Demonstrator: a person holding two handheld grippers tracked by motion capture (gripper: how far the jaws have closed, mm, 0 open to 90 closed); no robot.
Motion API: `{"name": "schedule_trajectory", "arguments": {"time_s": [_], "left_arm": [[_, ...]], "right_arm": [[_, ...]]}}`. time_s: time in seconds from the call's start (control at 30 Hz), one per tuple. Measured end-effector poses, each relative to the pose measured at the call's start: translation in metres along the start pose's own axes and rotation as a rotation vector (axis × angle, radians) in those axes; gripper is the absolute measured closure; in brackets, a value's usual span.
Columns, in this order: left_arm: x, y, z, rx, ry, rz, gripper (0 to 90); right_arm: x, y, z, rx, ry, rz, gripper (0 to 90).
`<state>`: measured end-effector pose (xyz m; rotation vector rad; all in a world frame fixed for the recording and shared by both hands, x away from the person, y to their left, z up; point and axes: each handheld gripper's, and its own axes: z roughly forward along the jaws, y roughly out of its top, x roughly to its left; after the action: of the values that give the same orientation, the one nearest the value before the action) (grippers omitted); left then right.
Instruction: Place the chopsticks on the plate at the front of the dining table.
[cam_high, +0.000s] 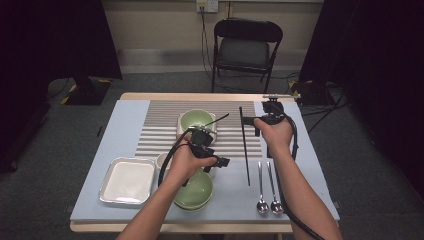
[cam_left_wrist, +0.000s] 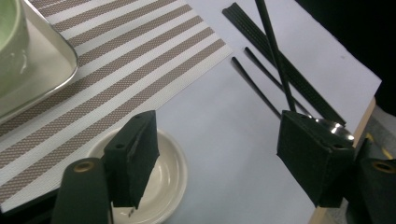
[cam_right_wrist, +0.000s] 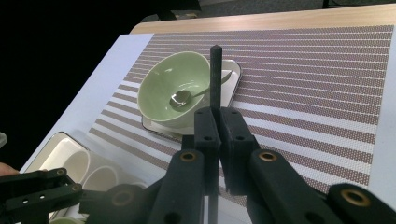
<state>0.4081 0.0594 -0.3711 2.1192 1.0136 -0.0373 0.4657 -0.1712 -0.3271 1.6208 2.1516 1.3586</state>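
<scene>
My right gripper (cam_right_wrist: 218, 122) is shut on a thin black chopstick (cam_right_wrist: 215, 74), which stands up between its pads; in the high view the right gripper (cam_high: 258, 121) is at the striped mat's right edge. Beyond it a pale green bowl (cam_right_wrist: 164, 83) with a metal spoon (cam_right_wrist: 182, 97) inside rests on a small tray (cam_right_wrist: 232, 79). My left gripper (cam_left_wrist: 219, 154) is open, nothing between its pads. A small white saucer (cam_left_wrist: 166, 179) lies on the table under one jaw. From above, the left gripper (cam_high: 210, 154) hovers over the front middle of the table, just behind the stacked green bowls (cam_high: 196, 192).
A white rectangular tray (cam_high: 127, 181) lies at the front left, with a white cup (cam_high: 161, 161) behind it. Two spoons (cam_high: 266, 197) lie side by side at the front right. A striped placemat (cam_high: 165, 125) covers the back. A black chair (cam_high: 245, 47) stands beyond the table.
</scene>
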Motion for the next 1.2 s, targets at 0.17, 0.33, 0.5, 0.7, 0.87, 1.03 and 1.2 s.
{"name": "schedule_trajectory", "arguments": {"time_s": [0.17,0.33,0.5,0.7,0.87,1.03,1.2], "left_arm": [[-0.005,0.004,0.005,-0.021,-0.025,-0.019,32.2],[-0.009,0.008,0.011,-0.041,-0.038,-0.034,32.8],[-0.011,0.009,0.013,-0.051,-0.04,-0.033,34.3],[-0.012,0.011,0.016,-0.071,-0.033,-0.034,34.5],[-0.013,0.012,0.019,-0.086,-0.04,-0.044,35.4],[-0.013,0.012,0.024,-0.084,-0.061,-0.066,38.2],[-0.011,0.013,0.026,-0.096,-0.056,-0.095,43.6]], "right_arm": [[0.001,0.0,0.001,0.001,0.0,0.003,86.6],[0.003,0.0,0.003,0.005,0.003,0.002,86.6],[0.008,0.0,0.005,0.007,0.013,-0.003,86.6],[0.015,0.002,0.007,0.006,0.02,-0.011,86.6],[0.017,0.003,0.008,0.008,0.025,-0.015,86.6],[0.021,0.003,0.011,0.011,0.031,-0.017,86.6],[0.022,0.002,0.012,0.013,0.035,-0.016,86.6]]}}
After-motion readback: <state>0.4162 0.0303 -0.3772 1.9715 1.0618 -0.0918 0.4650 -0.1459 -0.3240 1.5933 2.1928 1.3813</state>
